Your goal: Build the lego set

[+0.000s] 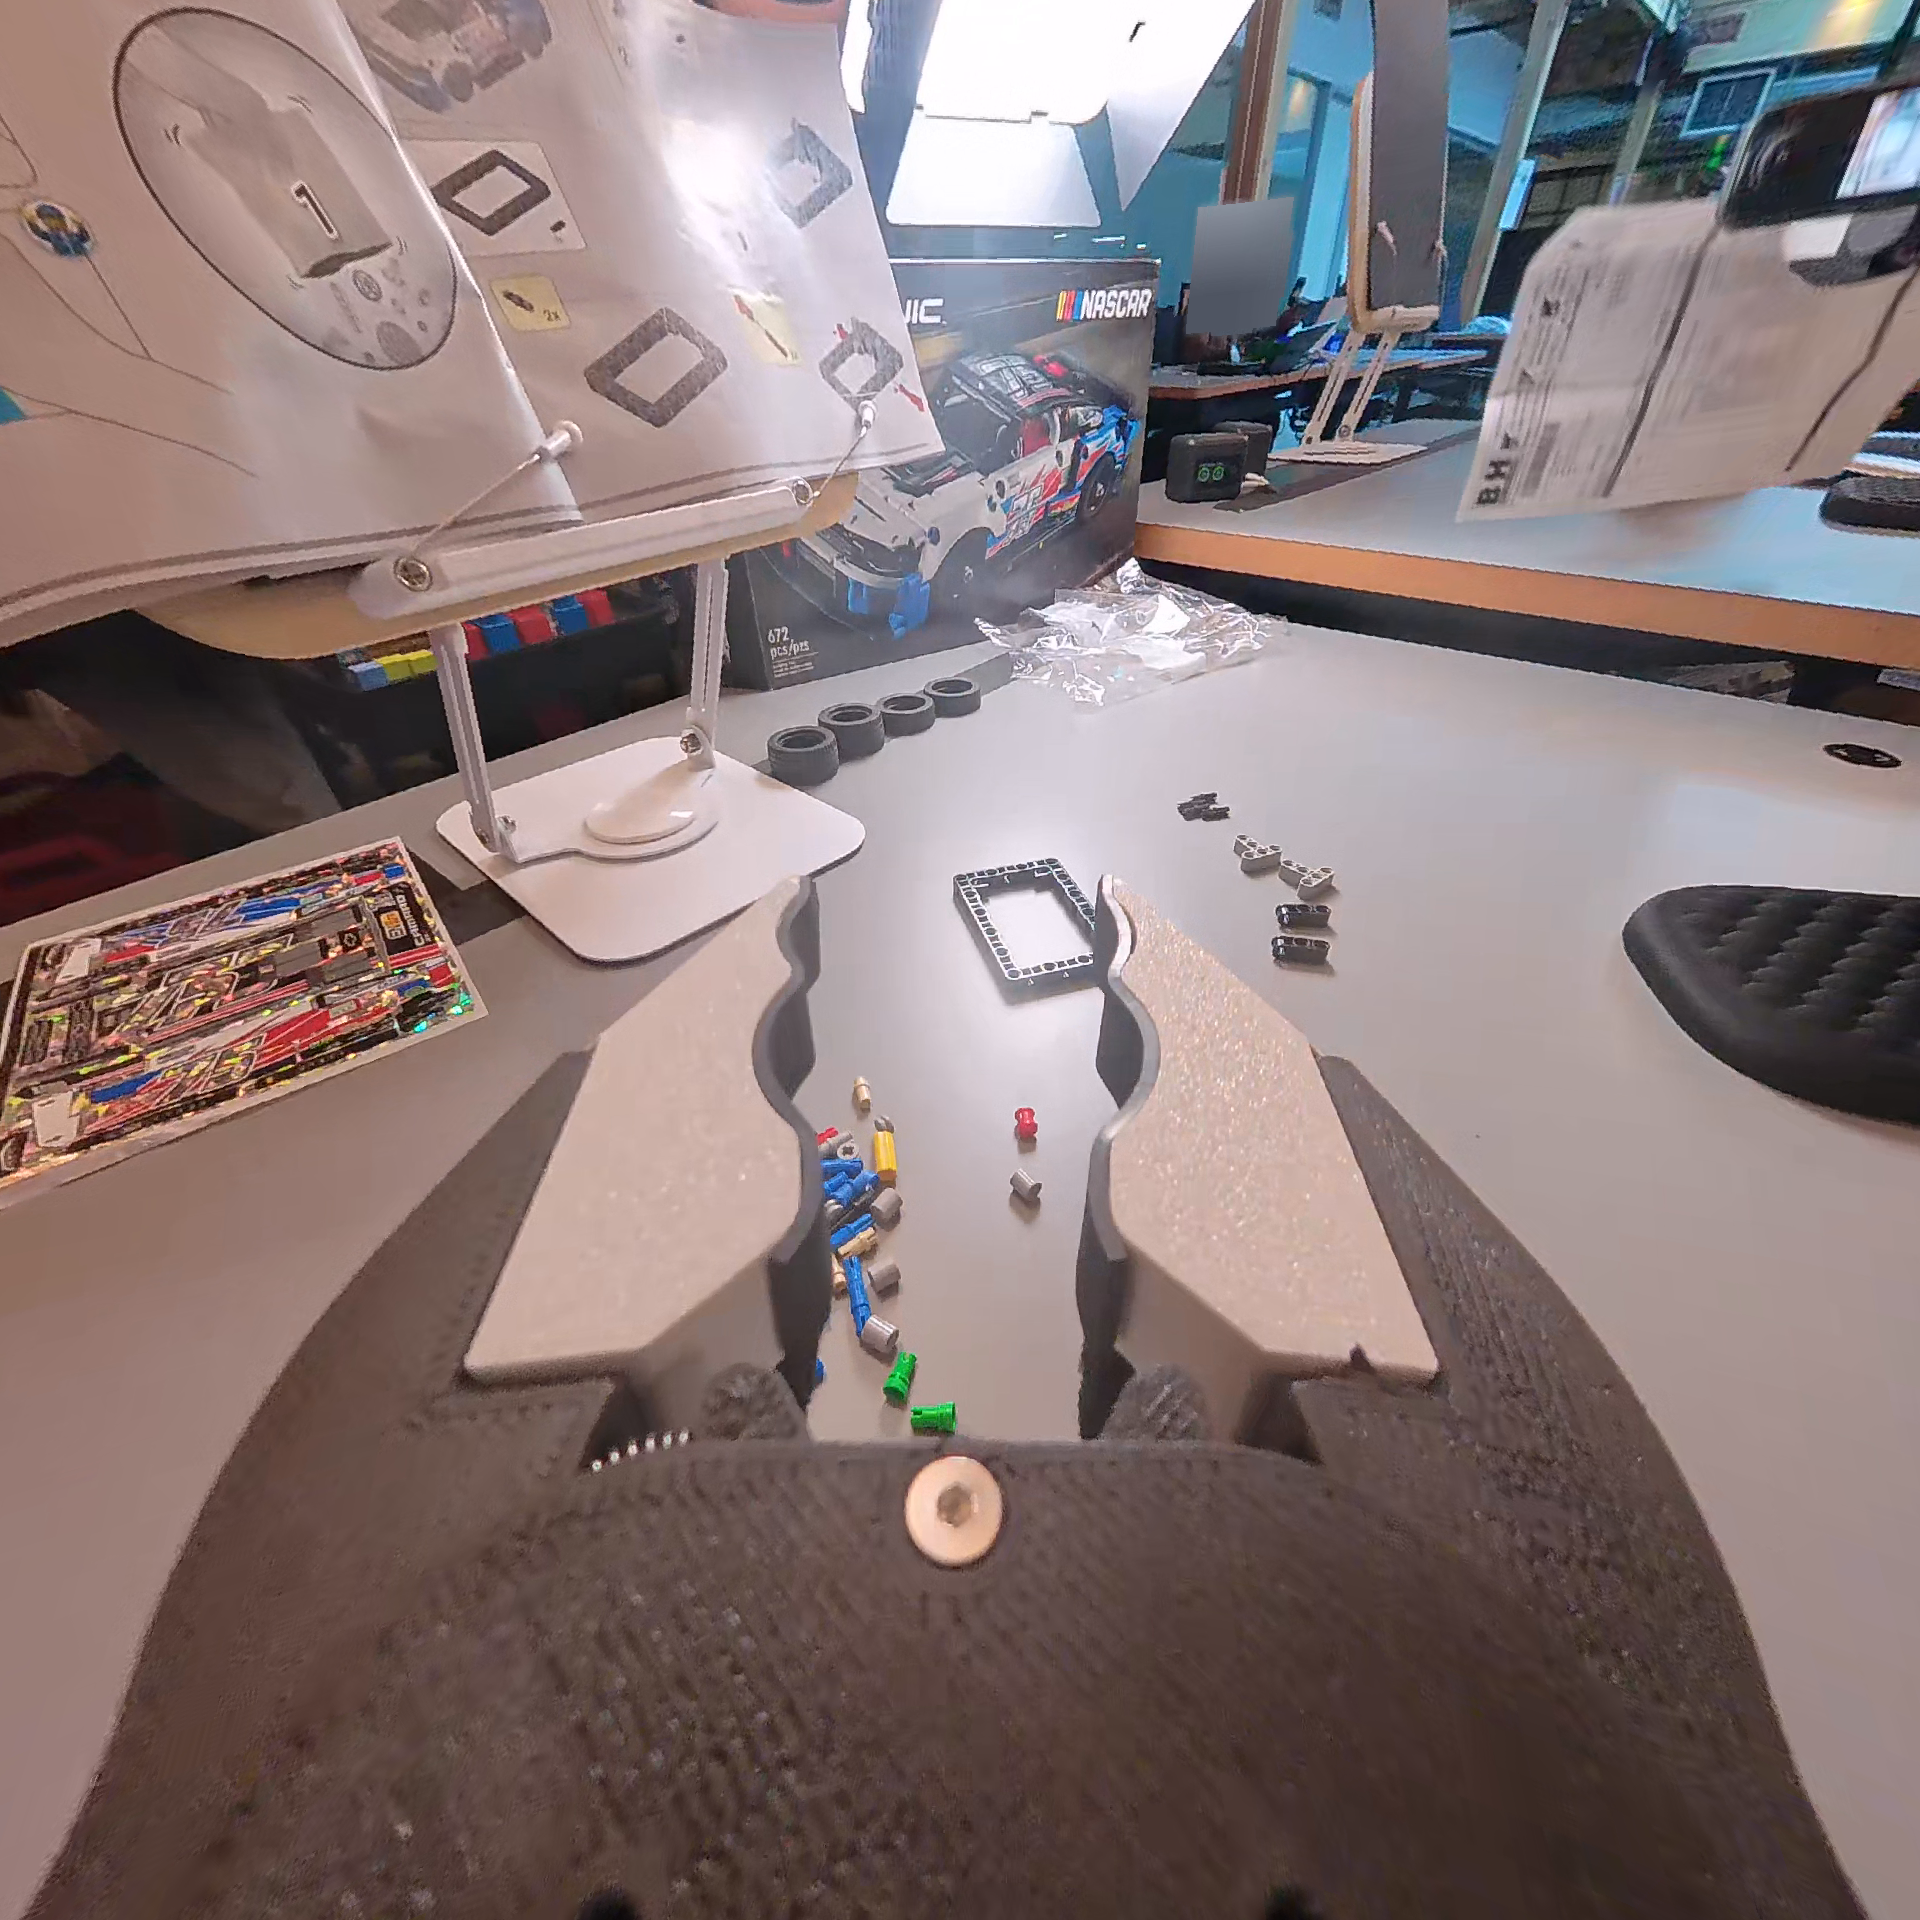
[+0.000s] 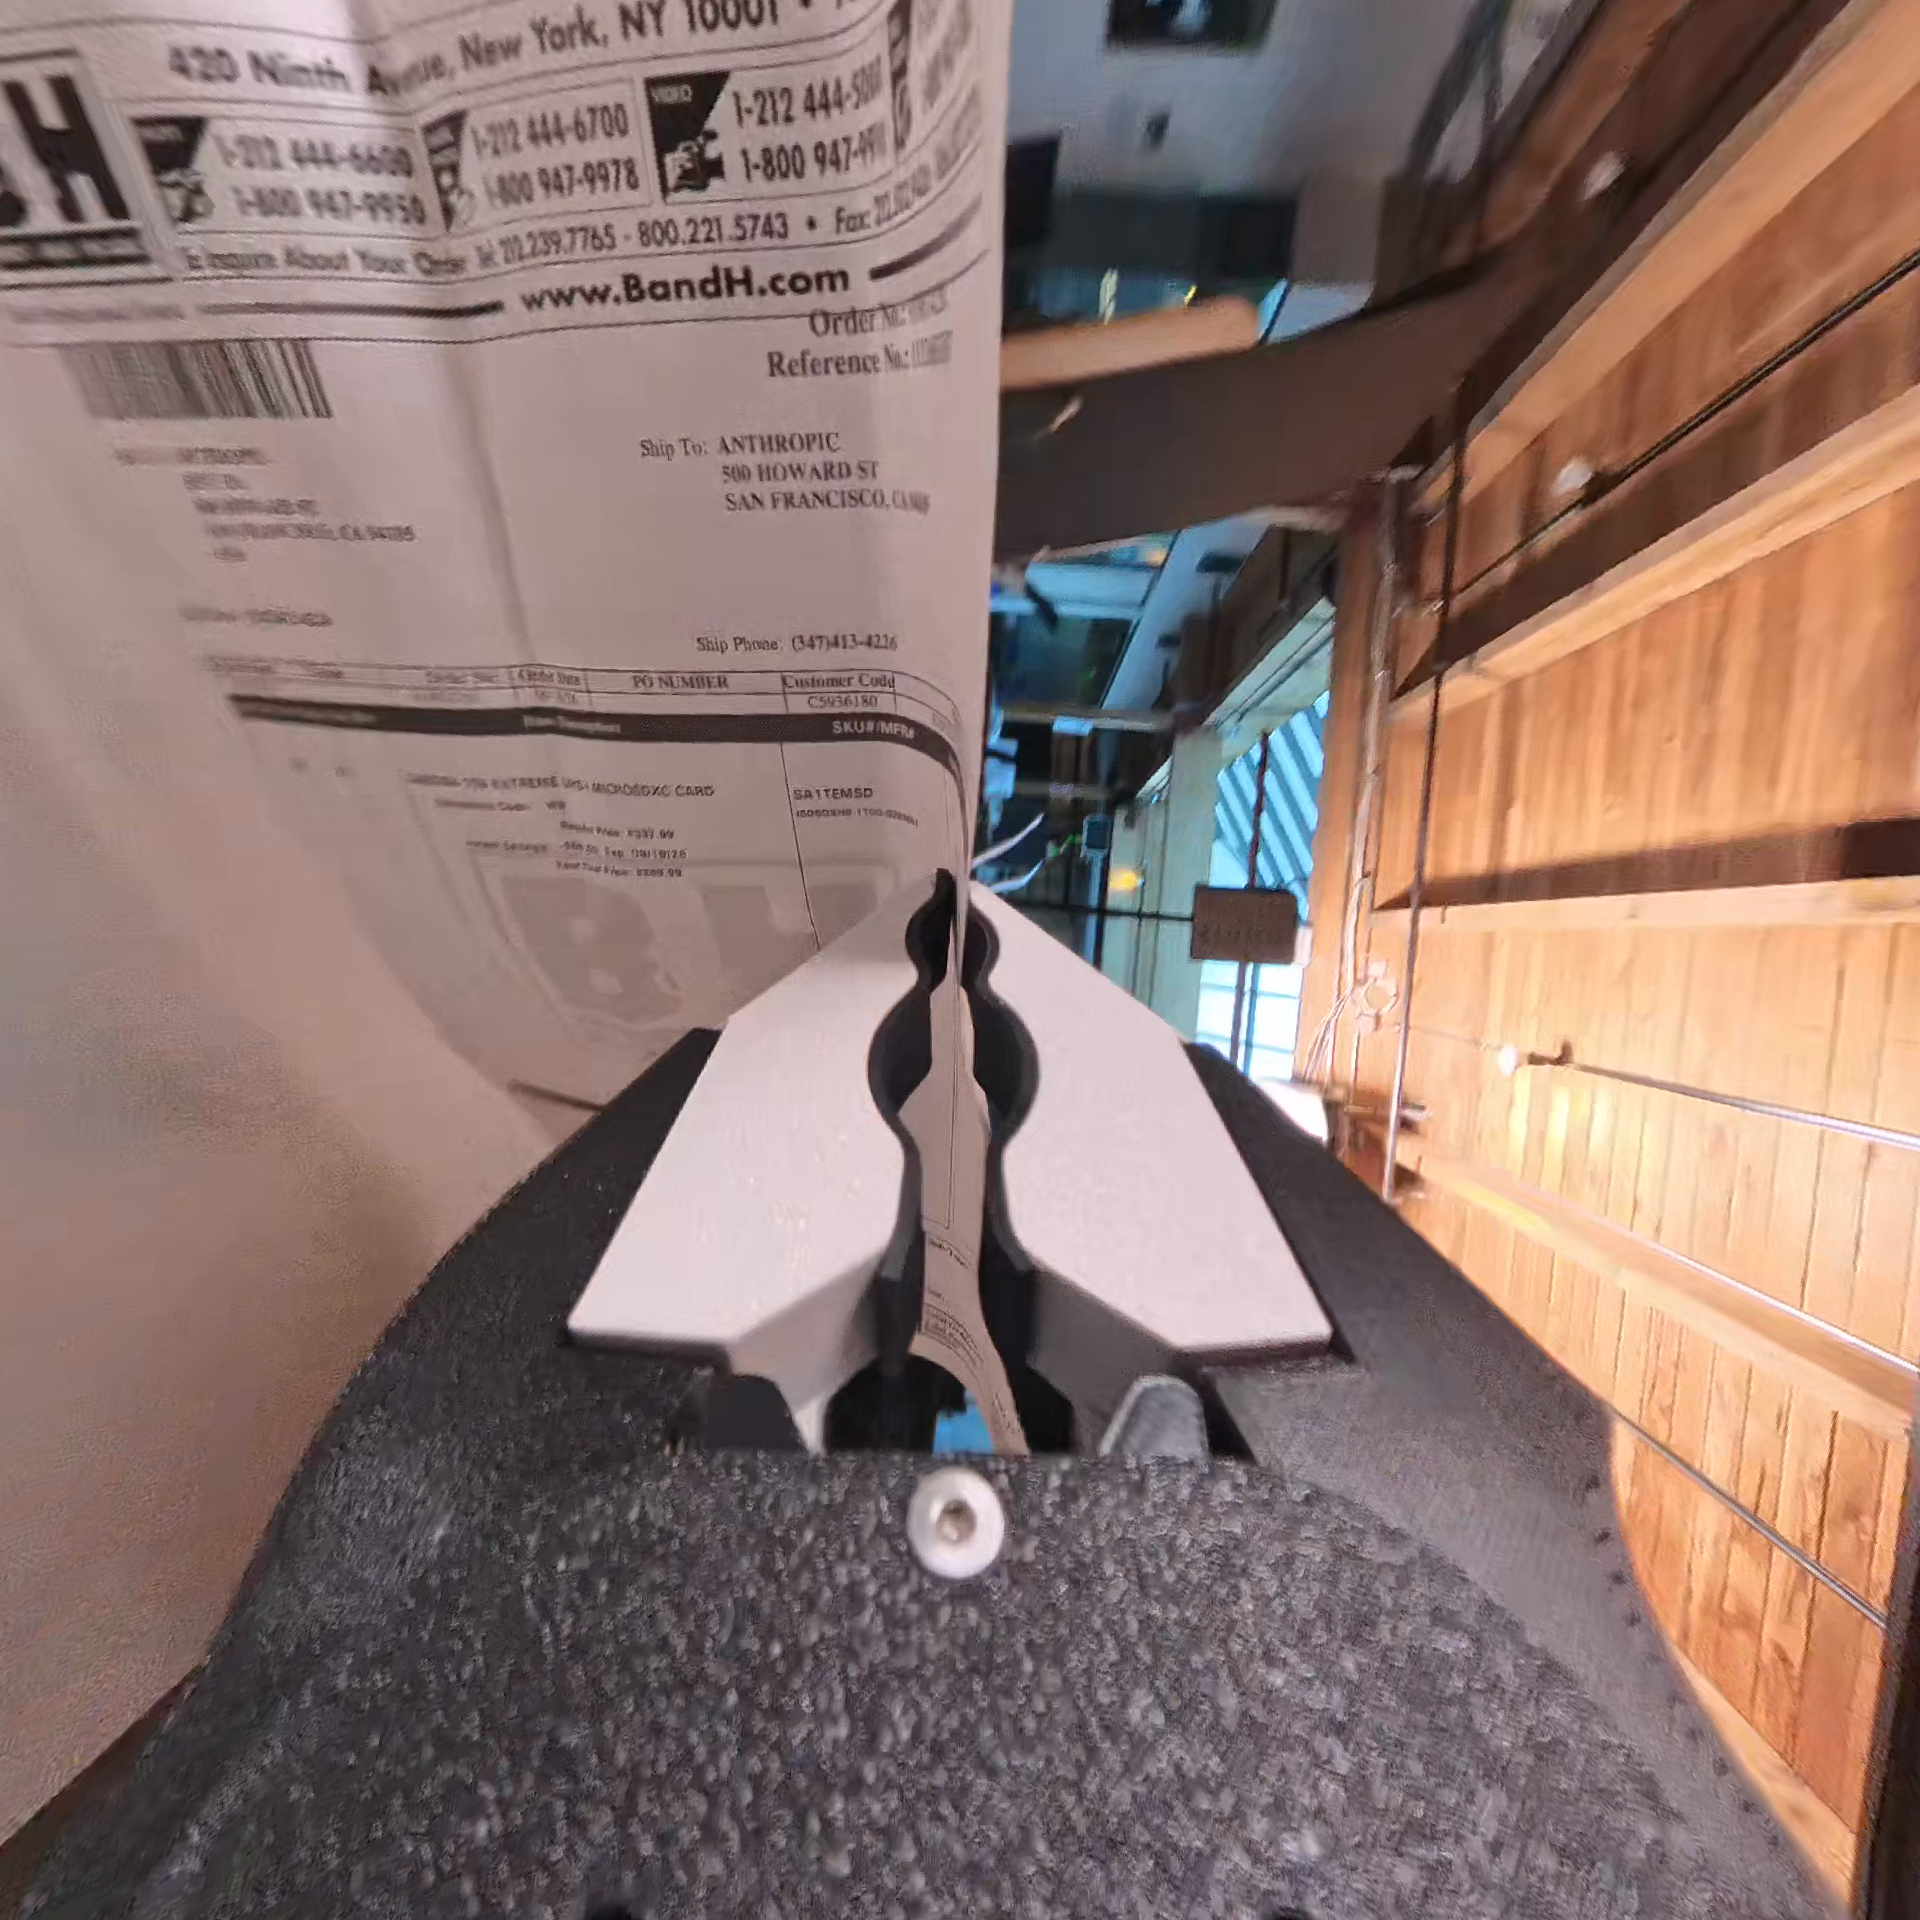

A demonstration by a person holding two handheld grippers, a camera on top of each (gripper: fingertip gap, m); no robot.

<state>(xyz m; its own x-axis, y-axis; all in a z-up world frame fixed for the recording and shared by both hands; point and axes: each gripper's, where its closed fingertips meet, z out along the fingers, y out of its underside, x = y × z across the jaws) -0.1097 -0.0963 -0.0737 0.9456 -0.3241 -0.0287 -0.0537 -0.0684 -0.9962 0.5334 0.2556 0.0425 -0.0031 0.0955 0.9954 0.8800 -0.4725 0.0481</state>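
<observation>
Lego pieces scattered on the grey table [image 1: 1455,1195]: small coloured pins [image 1: 864,1216] between the wide-spread jaws of the left gripper [image 1: 956,914], close to the left finger; red pin [image 1: 1025,1123] and grey bush [image 1: 1027,1191] nearer the right finger; black rectangular frame [image 1: 1027,928] just beyond the fingertips. Right gripper [image 2: 954,904] raised off the table, jaws clamped narrow on a printed paper sheet [image 2: 499,540] hanging to their left. Sticker sheet [image 1: 223,997] and instruction stand [image 1: 665,831] left of the left jaws, four tyres [image 1: 873,724] and set box [image 1: 997,468] farther ahead.
</observation>
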